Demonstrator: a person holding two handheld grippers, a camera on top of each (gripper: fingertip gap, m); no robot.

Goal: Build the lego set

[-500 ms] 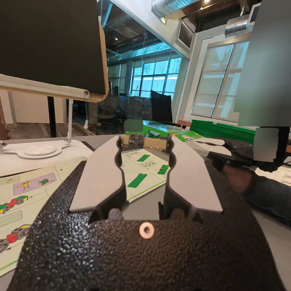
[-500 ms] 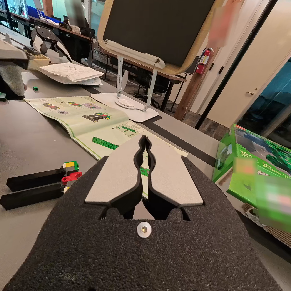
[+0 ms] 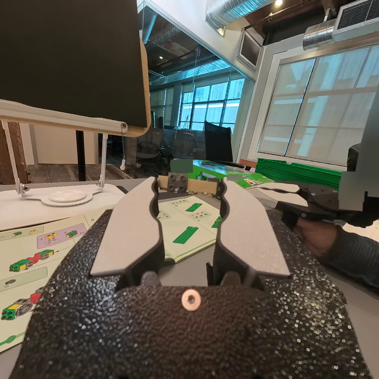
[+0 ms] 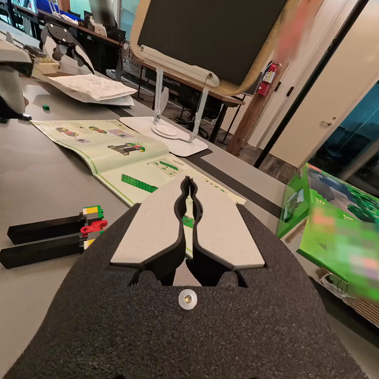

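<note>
- A dark screen with a tan rim stands tilted on a white stand at the far edge of the grey counter.
- A red fire extinguisher hangs on a wooden post.
- Crumpled white paper bags lie on the counter.
- Green crates sit below large windows.
- Silver ducting runs overhead.
</note>
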